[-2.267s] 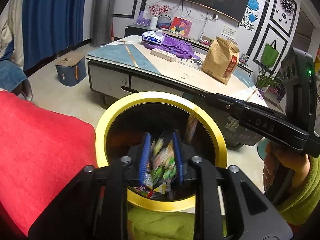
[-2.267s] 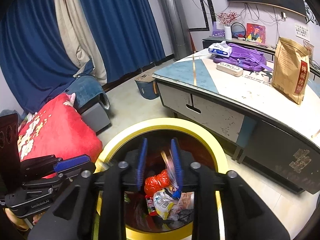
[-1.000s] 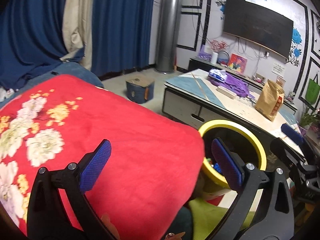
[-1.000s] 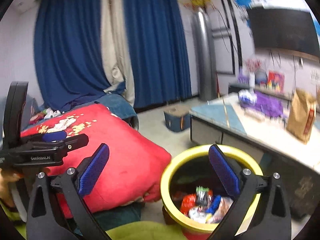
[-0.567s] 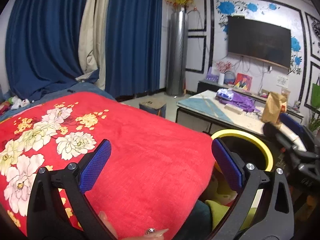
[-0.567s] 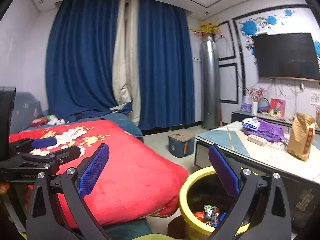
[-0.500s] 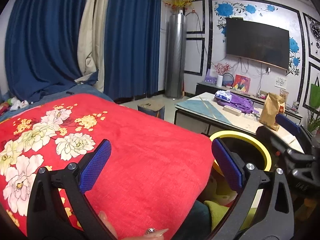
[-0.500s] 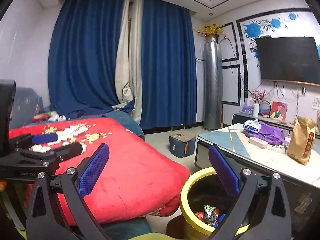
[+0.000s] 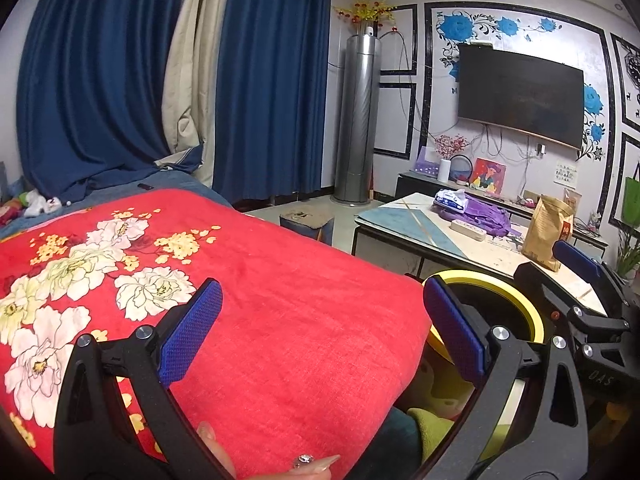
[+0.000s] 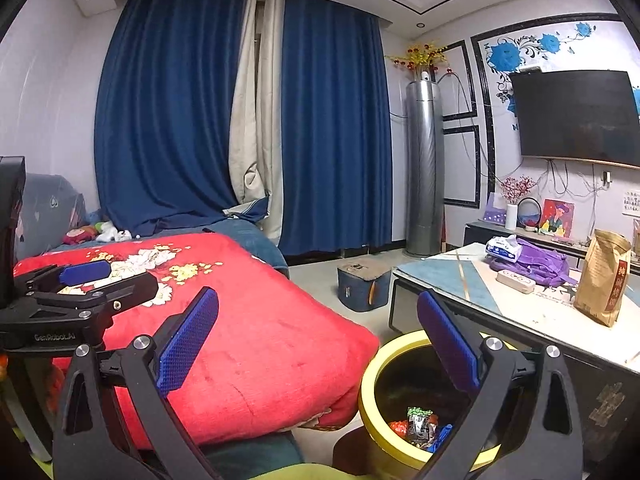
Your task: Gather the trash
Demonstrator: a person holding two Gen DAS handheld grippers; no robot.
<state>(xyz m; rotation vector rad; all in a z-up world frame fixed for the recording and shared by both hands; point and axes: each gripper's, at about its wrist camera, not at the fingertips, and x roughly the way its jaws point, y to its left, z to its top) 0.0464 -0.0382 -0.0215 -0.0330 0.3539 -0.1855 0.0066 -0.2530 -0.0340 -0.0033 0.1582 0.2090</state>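
Note:
A yellow-rimmed trash bin (image 10: 372, 416) stands on the floor between the red bed and the low table; it also shows in the left wrist view (image 9: 516, 292). Colourful snack wrappers (image 10: 420, 426) lie at its bottom. My right gripper (image 10: 316, 344) is open and empty, raised above and left of the bin. My left gripper (image 9: 320, 336) is open and empty, held over the red blanket. Each gripper shows in the other's view: the right one (image 9: 580, 280) at the far right, the left one (image 10: 80, 280) at the far left.
A red flowered blanket (image 9: 200, 280) covers the bed on the left. A low table (image 10: 460, 276) on the right holds a brown paper bag (image 10: 604, 280), a purple bag (image 10: 536, 264) and a tissue pack. A small blue stool (image 10: 362, 286) stands on the floor behind.
Both grippers dropped their wrappers into the bin, opened wide and lifted up and back from it. In the last half second they have barely moved.

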